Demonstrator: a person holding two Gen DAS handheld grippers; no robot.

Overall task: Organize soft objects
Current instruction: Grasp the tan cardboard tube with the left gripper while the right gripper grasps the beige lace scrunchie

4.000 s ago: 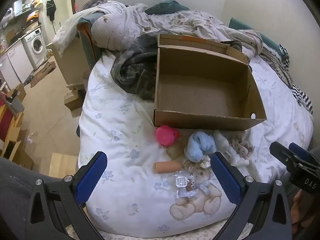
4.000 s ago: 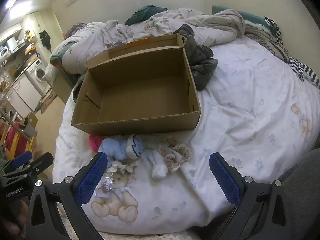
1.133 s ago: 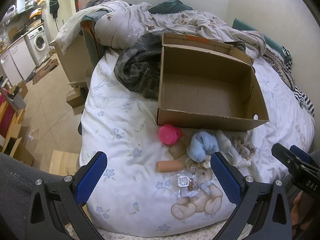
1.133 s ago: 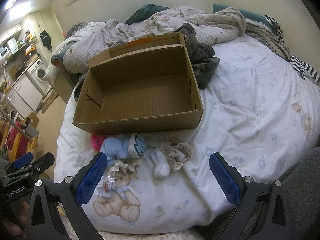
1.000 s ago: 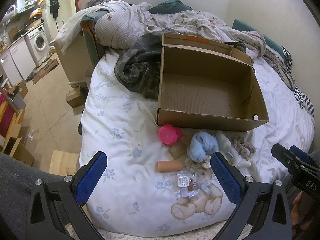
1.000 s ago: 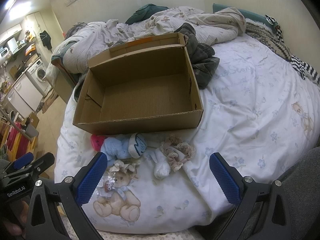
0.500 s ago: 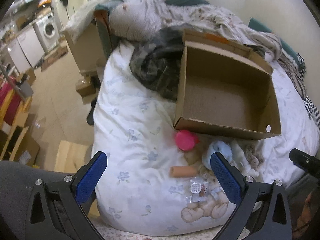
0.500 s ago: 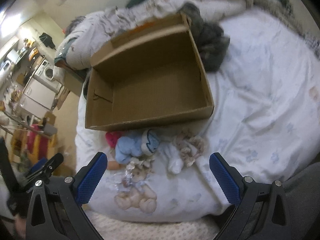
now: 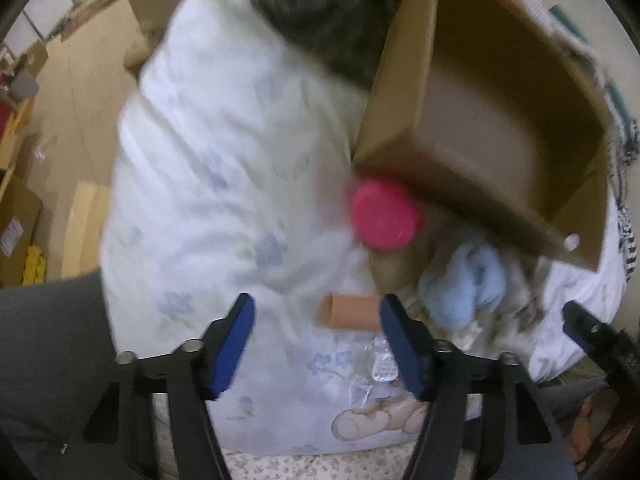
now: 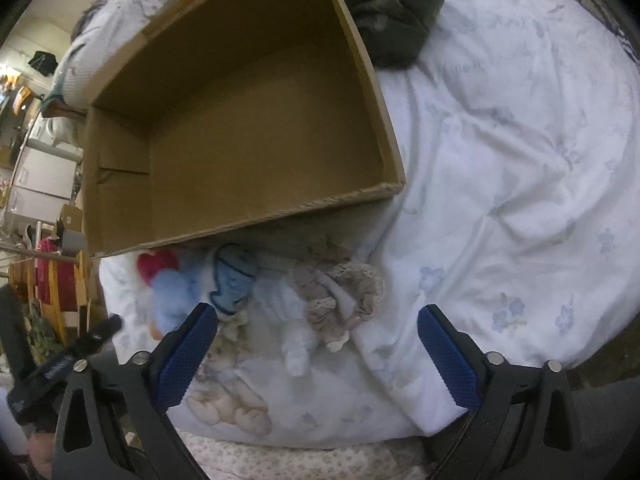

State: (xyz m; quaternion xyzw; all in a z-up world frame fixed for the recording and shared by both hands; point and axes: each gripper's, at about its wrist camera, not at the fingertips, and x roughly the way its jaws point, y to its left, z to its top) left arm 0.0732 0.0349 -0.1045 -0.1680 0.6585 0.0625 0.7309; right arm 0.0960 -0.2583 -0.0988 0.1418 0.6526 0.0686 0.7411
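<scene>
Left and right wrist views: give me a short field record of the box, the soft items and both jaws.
box: cardboard box, open top, nothing visible inside
soft items: blue plush, beige lace scrunchie, white plush, all on the duvet beside the box's near wall
other: pink round toy, tan tube
left gripper: jaws have just been closing, around the tube, not pressing
right gripper: jaws open, empty

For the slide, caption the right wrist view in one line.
Open right gripper hovers over a pile of soft toys on the quilt, beside an empty cardboard box.
</scene>
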